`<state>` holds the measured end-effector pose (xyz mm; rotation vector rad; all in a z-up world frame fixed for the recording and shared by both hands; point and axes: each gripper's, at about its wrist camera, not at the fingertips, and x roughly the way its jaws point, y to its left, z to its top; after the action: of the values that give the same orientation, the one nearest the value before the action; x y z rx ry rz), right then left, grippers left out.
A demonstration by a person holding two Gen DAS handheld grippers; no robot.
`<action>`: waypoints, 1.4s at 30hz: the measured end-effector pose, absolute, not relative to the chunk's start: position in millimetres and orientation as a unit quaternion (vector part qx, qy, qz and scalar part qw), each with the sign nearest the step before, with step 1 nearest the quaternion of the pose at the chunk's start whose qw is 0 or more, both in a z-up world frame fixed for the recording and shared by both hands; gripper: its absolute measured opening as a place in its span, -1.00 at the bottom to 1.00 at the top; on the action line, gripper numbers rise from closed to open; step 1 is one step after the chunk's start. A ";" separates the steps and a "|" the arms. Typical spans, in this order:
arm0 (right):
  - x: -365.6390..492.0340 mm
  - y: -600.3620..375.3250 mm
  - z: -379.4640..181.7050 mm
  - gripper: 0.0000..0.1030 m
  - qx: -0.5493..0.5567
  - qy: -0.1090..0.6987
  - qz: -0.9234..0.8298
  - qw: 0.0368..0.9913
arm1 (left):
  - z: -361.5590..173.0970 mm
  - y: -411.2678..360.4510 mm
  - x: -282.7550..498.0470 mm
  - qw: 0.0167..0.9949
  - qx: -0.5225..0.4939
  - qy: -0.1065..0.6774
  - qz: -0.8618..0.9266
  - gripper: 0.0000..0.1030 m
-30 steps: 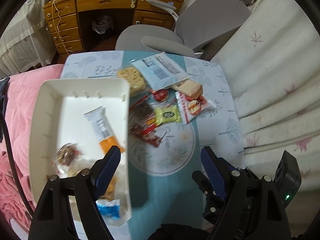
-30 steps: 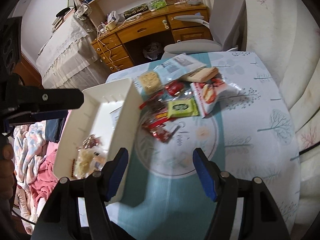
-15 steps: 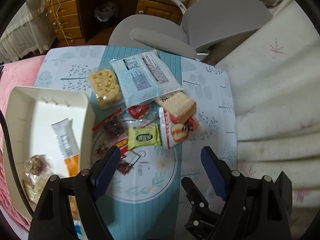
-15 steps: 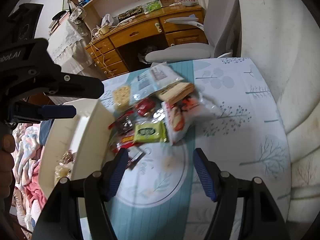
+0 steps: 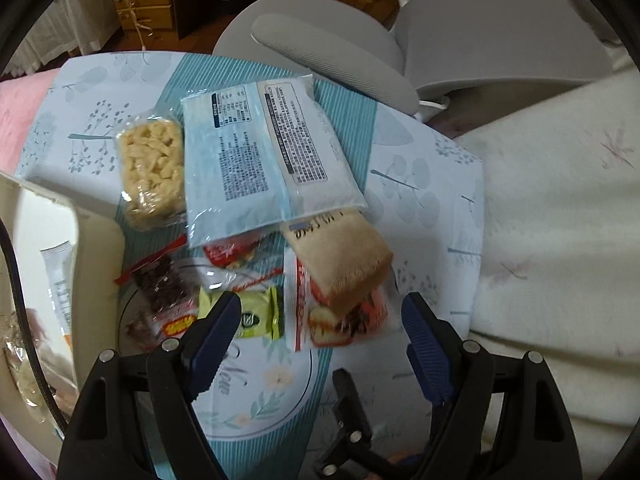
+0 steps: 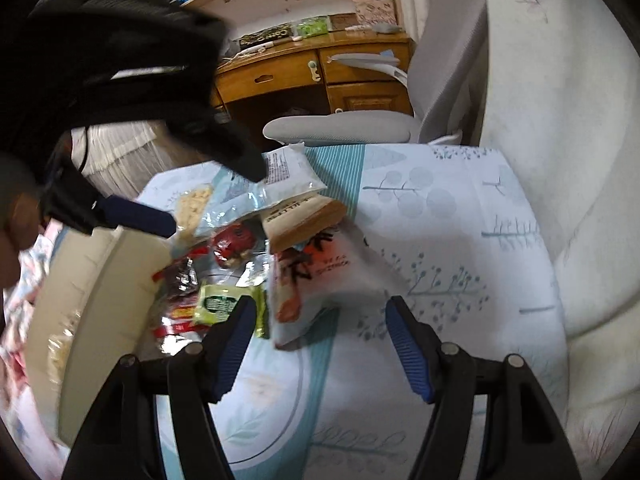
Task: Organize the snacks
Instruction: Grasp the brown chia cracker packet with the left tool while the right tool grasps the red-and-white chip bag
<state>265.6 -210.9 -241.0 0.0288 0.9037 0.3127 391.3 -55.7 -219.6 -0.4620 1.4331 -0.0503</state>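
A heap of snacks lies on the small table: a large pale-blue packet, a puffed-rice bar, a tan wafer pack on a red-and-white packet, a green packet and a dark red-ended packet. My left gripper is open, just above the green and red-and-white packets. My right gripper is open, close over the red-and-white packet. The cream tray with a few snacks stands at the left; in the right wrist view its wall shows.
A grey office chair stands behind the table and a wooden desk beyond it. A cream floral sofa cover borders the table on the right. Pink bedding lies at the left. The left gripper's body hangs over the heap.
Both grippers have moved forward from the tray toward the snack heap and lowered over it. Both stay open. No snack has been moved.
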 end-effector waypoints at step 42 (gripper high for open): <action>272.8 -223.8 -280.2 -0.25 -0.014 0.443 0.152 0.883 | -281.0 -68.3 416.9 0.670 -0.252 0.699 0.001 0.04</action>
<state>272.8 -223.8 -280.2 -0.0298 0.9225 0.3173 416.9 -68.3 -281.0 -0.5671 1.5747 0.0025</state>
